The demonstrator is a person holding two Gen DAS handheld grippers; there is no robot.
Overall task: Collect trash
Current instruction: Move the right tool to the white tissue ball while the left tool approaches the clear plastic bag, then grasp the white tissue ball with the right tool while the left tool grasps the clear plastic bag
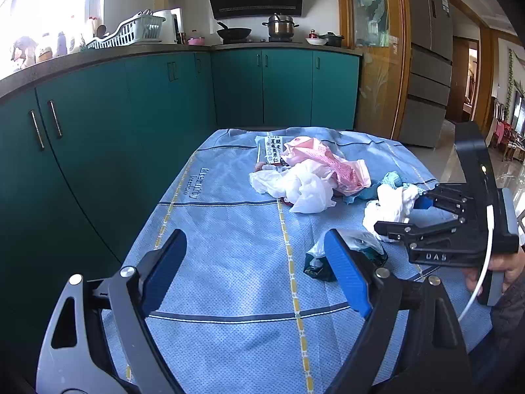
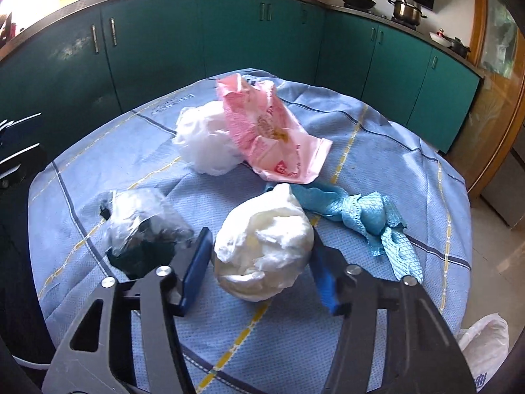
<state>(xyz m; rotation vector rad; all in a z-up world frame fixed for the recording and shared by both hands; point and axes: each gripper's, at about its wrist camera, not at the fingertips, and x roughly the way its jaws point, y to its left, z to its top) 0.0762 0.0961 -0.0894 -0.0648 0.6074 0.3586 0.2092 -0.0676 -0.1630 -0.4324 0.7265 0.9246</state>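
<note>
While the right claw (image 2: 259, 264) straddles a crumpled white wad (image 2: 262, 252), the left claw (image 1: 252, 272) hangs wide open and empty over the desk (image 1: 229, 295).

On the blue checked cloth covering the desk, the right claw's blue pads sit on either side of the white wad, close against it, though I cannot tell whether they press it. Just left of that wad lies a clear plastic wrapper with dark green packaging (image 2: 144, 229); a crumpled teal cloth (image 2: 367, 216) lies just to its right. Farther back, a white plastic bag (image 2: 203, 144) touches a pink plastic bag (image 2: 269, 131). From the left wrist view, a printed package (image 1: 270, 151) lies behind the pink bag. Teal cabinets (image 1: 131, 115) run behind the desk.
</note>
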